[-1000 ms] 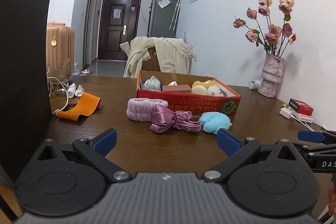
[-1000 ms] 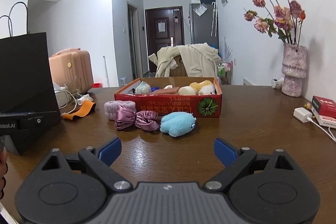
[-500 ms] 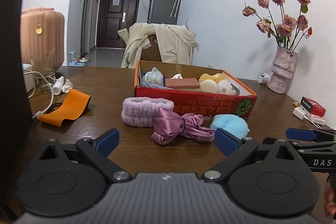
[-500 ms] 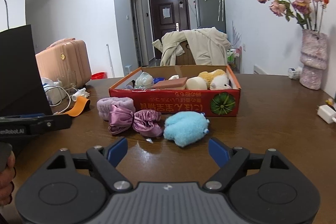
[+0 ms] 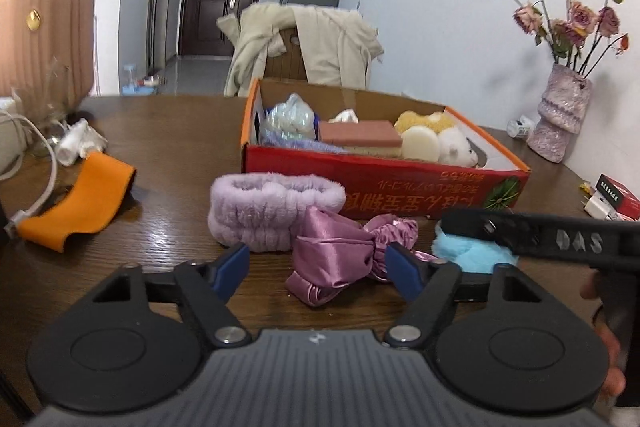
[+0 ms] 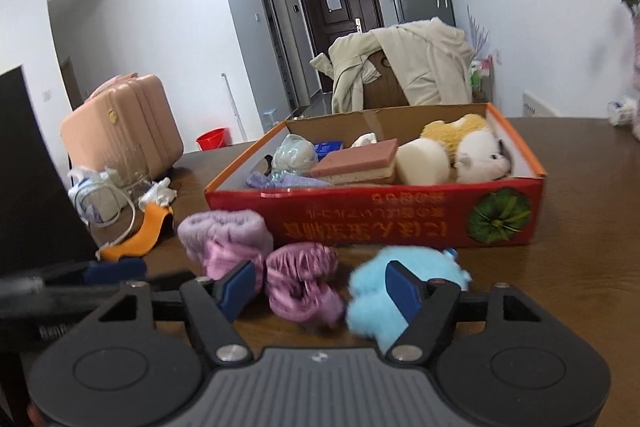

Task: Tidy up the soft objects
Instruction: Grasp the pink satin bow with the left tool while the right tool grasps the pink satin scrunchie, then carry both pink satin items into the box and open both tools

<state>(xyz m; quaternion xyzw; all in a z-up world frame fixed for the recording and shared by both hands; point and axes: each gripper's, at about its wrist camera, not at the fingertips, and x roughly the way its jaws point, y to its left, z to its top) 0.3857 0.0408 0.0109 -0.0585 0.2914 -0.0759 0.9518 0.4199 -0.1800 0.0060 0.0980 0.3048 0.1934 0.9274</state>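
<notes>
**Quick look at the handheld gripper hardware**

Both units match: the left gripper (image 5: 316, 267) and right gripper (image 6: 320, 285) have black linkage arms, blue finger pads (image 5: 231, 269), silver pivot screws, round black discs and a ribbed grey centre housing. The right one's side reads "DAS" in pale letters.

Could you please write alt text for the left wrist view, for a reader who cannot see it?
The left gripper, jaws open and just closing, reaches toward a pink satin scrunchie on a wooden table, between a lilac fluffy headband and a blue plush toy. Behind them stands a red cardboard box of soft items.
</notes>
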